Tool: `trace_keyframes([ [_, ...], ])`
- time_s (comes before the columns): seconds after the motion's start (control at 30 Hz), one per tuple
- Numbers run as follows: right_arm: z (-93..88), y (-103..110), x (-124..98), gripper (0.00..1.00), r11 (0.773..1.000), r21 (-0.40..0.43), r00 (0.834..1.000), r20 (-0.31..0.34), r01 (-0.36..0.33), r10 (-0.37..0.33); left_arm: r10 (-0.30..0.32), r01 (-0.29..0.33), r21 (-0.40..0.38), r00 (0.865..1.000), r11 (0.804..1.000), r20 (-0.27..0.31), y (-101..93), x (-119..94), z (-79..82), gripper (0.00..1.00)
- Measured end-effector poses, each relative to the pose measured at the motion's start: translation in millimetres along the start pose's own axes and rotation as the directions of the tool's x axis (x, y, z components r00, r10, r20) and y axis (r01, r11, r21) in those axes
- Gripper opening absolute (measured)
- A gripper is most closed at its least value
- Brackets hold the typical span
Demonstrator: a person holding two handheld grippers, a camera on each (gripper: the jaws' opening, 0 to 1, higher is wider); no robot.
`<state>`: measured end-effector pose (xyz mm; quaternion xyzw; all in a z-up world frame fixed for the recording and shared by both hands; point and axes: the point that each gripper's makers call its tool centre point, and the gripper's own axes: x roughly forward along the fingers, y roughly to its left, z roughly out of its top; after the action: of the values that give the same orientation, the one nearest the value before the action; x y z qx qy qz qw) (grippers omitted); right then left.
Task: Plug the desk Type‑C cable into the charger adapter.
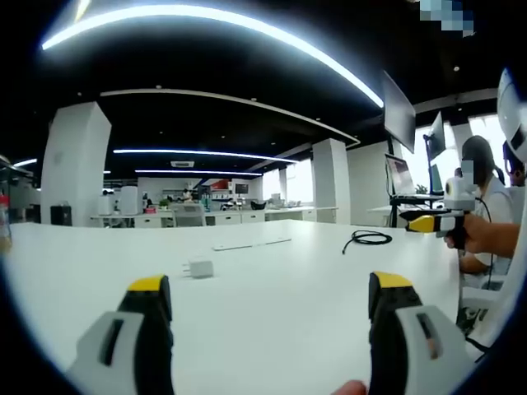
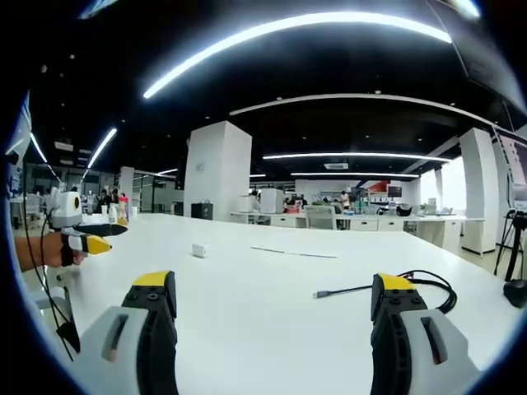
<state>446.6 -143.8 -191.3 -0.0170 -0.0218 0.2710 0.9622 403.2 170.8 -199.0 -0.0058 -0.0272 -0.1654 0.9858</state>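
- Both tools are off the work, so I judge the step in hand to be the first reach: one tool to the cable, the other to the adapter.
- My left hand-held gripper [image 1: 268,309] has its jaws spread wide with nothing between them, hovering above the white tabletop [image 1: 280,329].
- My right hand-held gripper [image 2: 276,309] is likewise agape and empty.
- The charger adapter [image 1: 200,268], a small white block, sits on the tabletop ahead of the left jaws, nearer the left-hand one. It is close to the tabletop's colour, so I line up on its shadowed edge.
- In the right gripper view the adapter [image 2: 199,250] lies well beyond the jaws, to the left of centre.
- The Type-C cable [image 2: 412,284] is a black coil near my right tool's right-hand jaw, its plug end [image 2: 321,294] trailing out leftward, flat on the surface.
- In the left gripper view the same coil [image 1: 367,239] lies well apart from the adapter, off to the right.
- I would take the cable just behind the plug with the right tool, so the connector stays stiff and points forward.
- I would pinch the adapter across its flat sides with the left. I cannot tell which face carries the port, so I check that before closing in.
- A pale flat strip [image 1: 251,243] lies beyond the adapter; I keep off it.
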Motion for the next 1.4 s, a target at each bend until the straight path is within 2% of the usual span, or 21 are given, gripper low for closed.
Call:
trace_keyframes([
  [0.33,3.2,-0.5,0.6,1.0,1.0,-0.01,1.0,0.014,0.012,-0.012,0.009,-0.009,0.004,1.0,1.0,0.007,2.5,1.1,3.8,1.0],
  [0.47,7.2,-1.8,0.2,1.0,1.0,-0.007,0.999,0.044,0.02,-0.02,0.02,-0.02,0.0,1.0,1.0,0.021,6.5,-2.0,7.9,1.0],
  [0.63,8.1,-0.8,1.4,1.0,1.0,-0.005,0.998,0.052,0.017,-0.017,0.023,-0.023,-0.002,1.0,1.0,0.021,6.4,-0.7,8.6,1.0],
  [1.4,9.4,7.0,1.1,1.0,1.0,-0.02,0.999,0.048,0.007,-0.006,0.023,-0.023,0.001,0.999,1.0,0.031,9.9,-5.5,11.0,1.0],
])
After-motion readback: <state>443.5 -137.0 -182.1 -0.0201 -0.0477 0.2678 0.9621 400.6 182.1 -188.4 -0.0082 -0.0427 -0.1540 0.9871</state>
